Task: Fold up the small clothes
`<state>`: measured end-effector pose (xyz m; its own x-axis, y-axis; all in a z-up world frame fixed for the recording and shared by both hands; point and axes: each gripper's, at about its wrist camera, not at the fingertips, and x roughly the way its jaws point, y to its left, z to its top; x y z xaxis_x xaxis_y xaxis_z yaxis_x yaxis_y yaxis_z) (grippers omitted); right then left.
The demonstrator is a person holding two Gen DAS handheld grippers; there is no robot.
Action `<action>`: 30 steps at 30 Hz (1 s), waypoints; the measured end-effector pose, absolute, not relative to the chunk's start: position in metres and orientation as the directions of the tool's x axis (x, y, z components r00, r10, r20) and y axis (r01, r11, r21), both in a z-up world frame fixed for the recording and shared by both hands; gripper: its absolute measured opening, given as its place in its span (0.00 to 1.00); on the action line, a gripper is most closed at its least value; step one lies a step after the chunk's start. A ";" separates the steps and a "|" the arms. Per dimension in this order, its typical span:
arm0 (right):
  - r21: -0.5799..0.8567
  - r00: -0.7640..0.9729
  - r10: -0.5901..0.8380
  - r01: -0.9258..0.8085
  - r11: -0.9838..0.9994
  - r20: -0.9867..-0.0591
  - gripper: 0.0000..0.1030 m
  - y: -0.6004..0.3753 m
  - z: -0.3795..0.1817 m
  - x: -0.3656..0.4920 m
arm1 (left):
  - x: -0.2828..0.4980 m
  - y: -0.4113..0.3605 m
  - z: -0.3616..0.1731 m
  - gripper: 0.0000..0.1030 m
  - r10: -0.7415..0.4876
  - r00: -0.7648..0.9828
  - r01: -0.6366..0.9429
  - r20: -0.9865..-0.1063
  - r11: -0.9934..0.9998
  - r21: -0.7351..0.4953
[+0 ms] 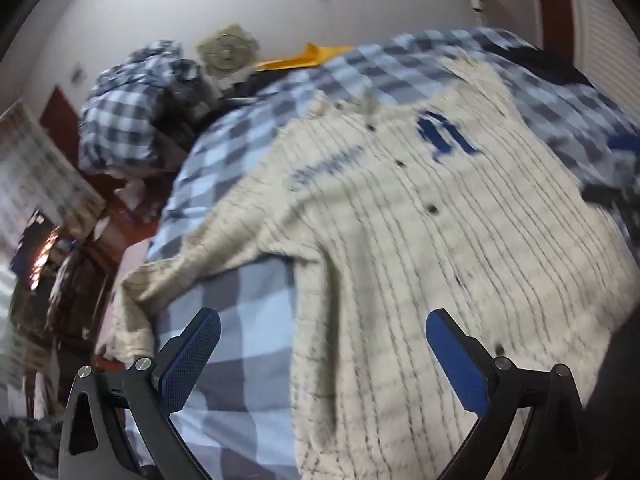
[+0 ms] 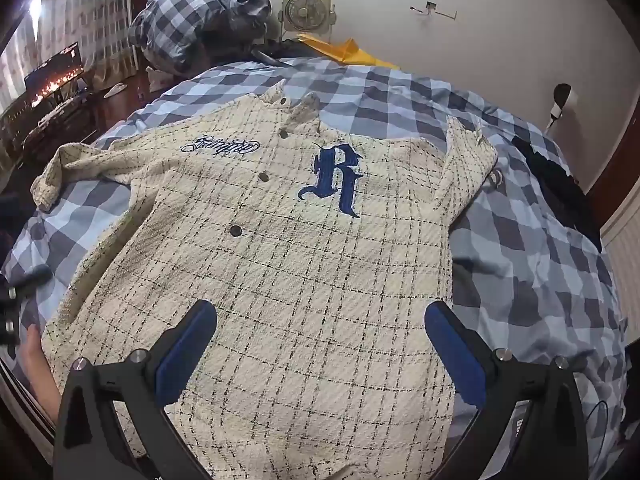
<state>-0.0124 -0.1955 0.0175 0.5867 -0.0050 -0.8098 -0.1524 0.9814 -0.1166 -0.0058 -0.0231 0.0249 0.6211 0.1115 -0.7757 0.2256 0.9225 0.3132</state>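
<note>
A cream checked button-up shirt (image 2: 280, 240) with a blue letter R (image 2: 334, 178) lies face up and spread on the bed's blue checked sheet (image 2: 528, 248). Its left sleeve (image 2: 60, 168) reaches out to the left; its right sleeve (image 2: 468, 164) is folded in over the body. My right gripper (image 2: 320, 340) is open and empty, above the shirt's lower hem. In the blurred left wrist view the shirt (image 1: 420, 240) fills the right side. My left gripper (image 1: 324, 344) is open and empty, over the shirt's lower left edge and the sheet (image 1: 240, 320).
A bundled checked blanket (image 2: 200, 12) sits at the bed's head, with a small fan (image 2: 306, 8) and a yellow item (image 2: 348, 50) beside it. A dark garment (image 2: 552, 184) lies at the right. A desk with a screen (image 2: 52, 76) stands left of the bed.
</note>
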 end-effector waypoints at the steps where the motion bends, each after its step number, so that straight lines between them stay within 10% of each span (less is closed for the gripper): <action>1: -0.115 0.587 -0.005 -0.151 0.982 -0.809 0.99 -0.196 0.018 -0.013 | -0.001 -0.023 0.028 1.00 0.129 0.627 0.206 -0.768 0.924 0.323; 30: -0.121 0.563 -0.006 -0.167 0.978 -0.826 0.99 -0.194 0.012 -0.010 | 0.003 -0.027 0.012 1.00 0.023 0.585 0.235 -0.811 0.952 0.196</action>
<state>-0.0098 -0.1936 0.0120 0.5633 -0.0058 -0.8262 -0.1672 0.9785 -0.1209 0.0031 -0.0267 0.0122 0.5845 0.0225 -0.8111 0.2350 0.9521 0.1958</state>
